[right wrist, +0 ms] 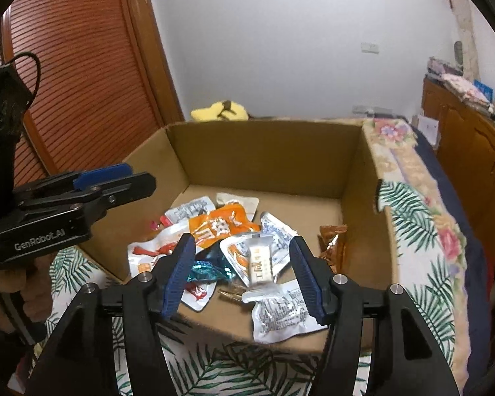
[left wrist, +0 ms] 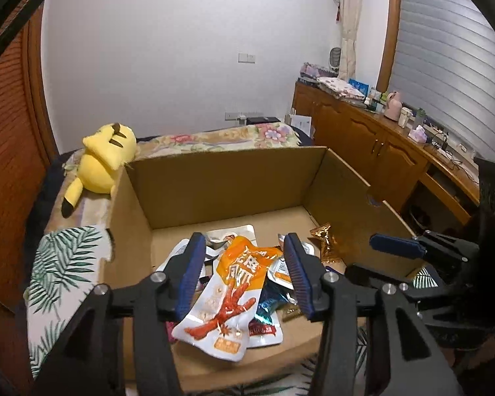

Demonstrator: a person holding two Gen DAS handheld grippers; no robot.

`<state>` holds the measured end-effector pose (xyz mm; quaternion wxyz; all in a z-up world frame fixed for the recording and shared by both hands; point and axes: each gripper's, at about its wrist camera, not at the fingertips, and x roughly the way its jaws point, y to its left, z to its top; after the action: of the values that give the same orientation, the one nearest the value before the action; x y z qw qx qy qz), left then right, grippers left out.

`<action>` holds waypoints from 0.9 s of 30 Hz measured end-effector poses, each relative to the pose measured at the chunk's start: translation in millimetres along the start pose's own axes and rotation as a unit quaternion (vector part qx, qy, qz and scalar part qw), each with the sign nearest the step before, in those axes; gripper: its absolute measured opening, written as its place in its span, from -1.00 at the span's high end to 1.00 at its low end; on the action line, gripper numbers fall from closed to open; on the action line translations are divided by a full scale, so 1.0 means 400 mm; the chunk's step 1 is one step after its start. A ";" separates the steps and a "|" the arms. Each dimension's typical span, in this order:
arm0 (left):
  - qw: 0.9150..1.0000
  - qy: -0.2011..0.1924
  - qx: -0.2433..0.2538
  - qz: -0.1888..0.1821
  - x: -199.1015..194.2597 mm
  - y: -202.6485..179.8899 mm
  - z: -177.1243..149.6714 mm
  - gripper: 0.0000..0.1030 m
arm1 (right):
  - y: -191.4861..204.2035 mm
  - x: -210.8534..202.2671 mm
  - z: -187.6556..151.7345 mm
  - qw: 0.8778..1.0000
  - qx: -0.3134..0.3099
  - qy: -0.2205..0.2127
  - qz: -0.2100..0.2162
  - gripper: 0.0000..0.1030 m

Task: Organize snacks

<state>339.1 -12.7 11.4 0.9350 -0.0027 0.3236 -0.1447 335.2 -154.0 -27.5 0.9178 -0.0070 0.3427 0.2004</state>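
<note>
An open cardboard box (left wrist: 221,184) sits on a leaf-print cloth and holds a pile of snack packets. In the left wrist view my left gripper (left wrist: 244,277) is open over the pile, its fingers either side of an orange-and-white chicken-feet packet (left wrist: 227,293). In the right wrist view my right gripper (right wrist: 242,275) is open above the box (right wrist: 264,158), over a small white bar packet (right wrist: 260,264) and a white printed packet (right wrist: 283,313). A blue foil packet (right wrist: 204,270) and the orange packet (right wrist: 217,224) lie below. Neither gripper holds anything.
A gold-brown wrapper (left wrist: 323,237) lies by the box's right wall. A yellow plush toy (left wrist: 105,161) lies behind the box on the bed. A wooden cabinet (left wrist: 379,151) with clutter stands at the right. The other gripper (right wrist: 82,194) shows at the left of the right wrist view.
</note>
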 end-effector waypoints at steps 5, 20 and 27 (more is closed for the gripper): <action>1.000 -0.020 0.014 0.015 -0.070 -0.015 -0.004 -0.39 | 0.023 -0.069 -0.006 1.000 -0.001 -0.029 -0.008 -0.23; 0.993 -0.098 0.014 0.067 -0.290 -0.057 -0.055 -0.99 | 0.099 -0.300 -0.046 0.991 -0.014 -0.127 -0.051 -1.00; 0.986 -0.123 0.020 0.108 -0.376 -0.085 -0.108 -0.99 | 0.131 -0.376 -0.084 0.987 -0.020 -0.146 -0.061 -1.00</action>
<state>191.0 -0.6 71.8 0.9777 0.0331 0.2019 -0.0482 191.6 -165.6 48.4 0.9682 -0.0167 0.2001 0.1493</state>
